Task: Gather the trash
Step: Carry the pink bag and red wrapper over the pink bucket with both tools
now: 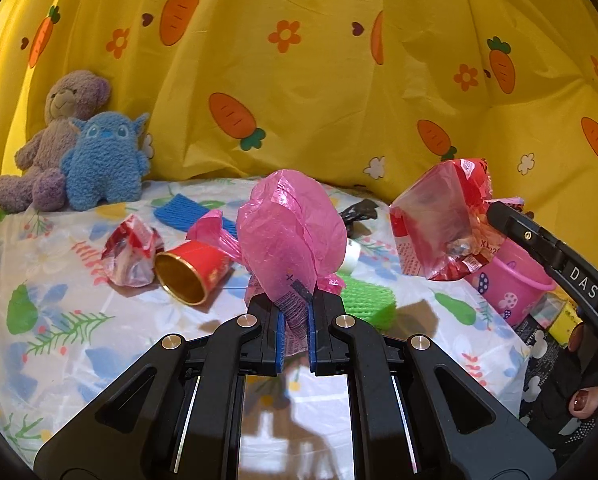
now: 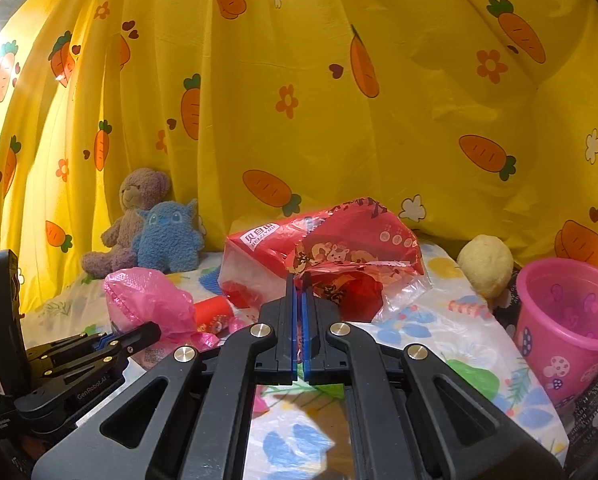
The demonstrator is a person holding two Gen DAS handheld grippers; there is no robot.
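My left gripper [image 1: 296,304] is shut on a pink plastic bag [image 1: 291,232] and holds it above the table; it also shows in the right wrist view [image 2: 151,300]. My right gripper [image 2: 299,288] is shut on a red and clear snack wrapper [image 2: 327,244], which shows in the left wrist view [image 1: 439,216] held up near the pink bucket [image 1: 511,280]. The bucket stands at the table's right edge [image 2: 567,320]. On the table lie a red paper cup [image 1: 191,272], another red wrapper [image 1: 131,256], a blue foam net [image 1: 187,212], a green foam net [image 1: 371,300] and a black scrap [image 1: 359,212].
The table has a floral cover [image 1: 59,320]. A brown teddy bear [image 1: 55,136] and a blue plush [image 1: 107,160] sit at the back left. A yellowish plush [image 2: 487,264] sits at the back right by the bucket. A yellow carrot-print curtain [image 1: 299,80] hangs behind.
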